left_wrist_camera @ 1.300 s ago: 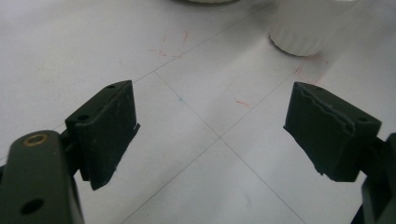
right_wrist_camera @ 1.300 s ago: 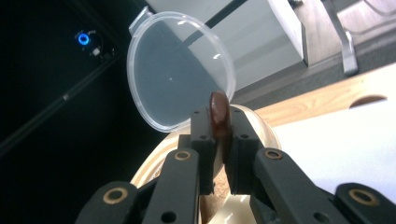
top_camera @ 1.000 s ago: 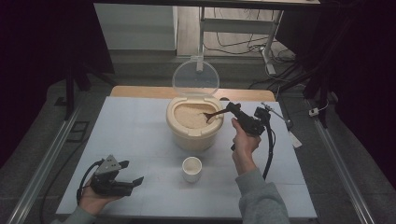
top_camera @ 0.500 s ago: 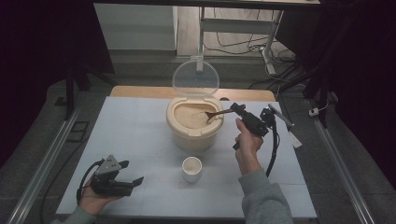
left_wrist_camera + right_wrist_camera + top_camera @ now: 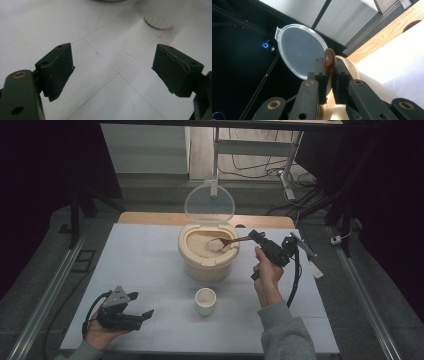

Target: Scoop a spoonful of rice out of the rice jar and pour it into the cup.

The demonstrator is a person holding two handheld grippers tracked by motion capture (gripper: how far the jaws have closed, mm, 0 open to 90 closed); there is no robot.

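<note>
Now right gripper (image 5: 256, 237) clamped on wooden spoon (image 5: 227, 242) handle; spoon bowl heaped with rice, held over rice in beige bucket (image 5: 208, 262), clear lid (image 5: 209, 204) standing open behind. Left gripper (image 5: 141, 306) gapes empty, resting low on surface (image 5: 150, 255), near-left of white cup (image 5: 205, 300).

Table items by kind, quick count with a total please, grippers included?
Rice container with clear open lid: 1
Wooden spoon: 1
Small white cup: 1
Grippers: 2, left gripper, right gripper
Total: 5
</note>
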